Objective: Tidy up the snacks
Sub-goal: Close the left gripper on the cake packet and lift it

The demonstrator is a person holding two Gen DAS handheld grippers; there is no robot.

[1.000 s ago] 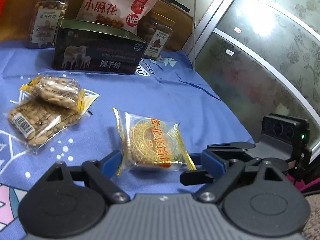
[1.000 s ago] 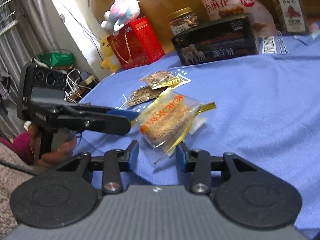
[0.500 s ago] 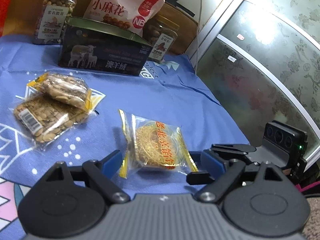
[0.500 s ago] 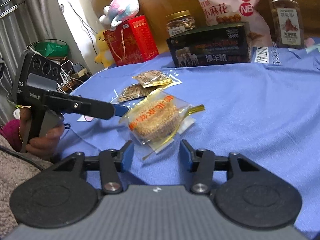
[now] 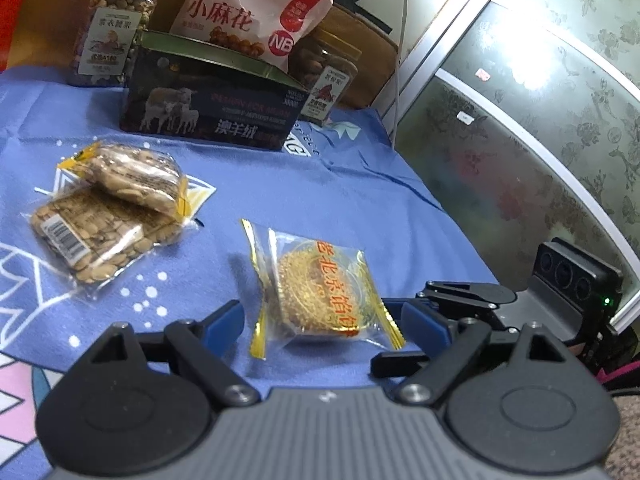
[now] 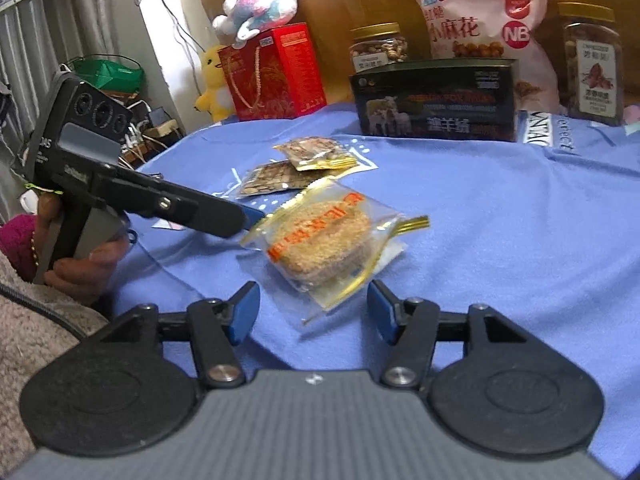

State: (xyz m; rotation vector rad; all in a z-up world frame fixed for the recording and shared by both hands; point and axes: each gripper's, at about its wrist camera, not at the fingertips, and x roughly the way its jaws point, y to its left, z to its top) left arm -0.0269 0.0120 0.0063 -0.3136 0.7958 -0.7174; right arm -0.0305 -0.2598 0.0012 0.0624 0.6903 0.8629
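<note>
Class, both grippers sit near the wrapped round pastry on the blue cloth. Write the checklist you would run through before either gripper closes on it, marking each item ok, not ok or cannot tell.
1. Left gripper jaws open: ok.
2. Right gripper jaws open: ok.
3. Round golden pastry in clear wrapper with orange lettering lies between the left jaws: ok.
4. Pastry free of the two clear seed-snack packets: ok, apart.
5. The two grippers clear of each other: not ok, close together beside the pastry.
6. Dark rectangular tin with sheep picture has room for it: cannot tell.
</note>
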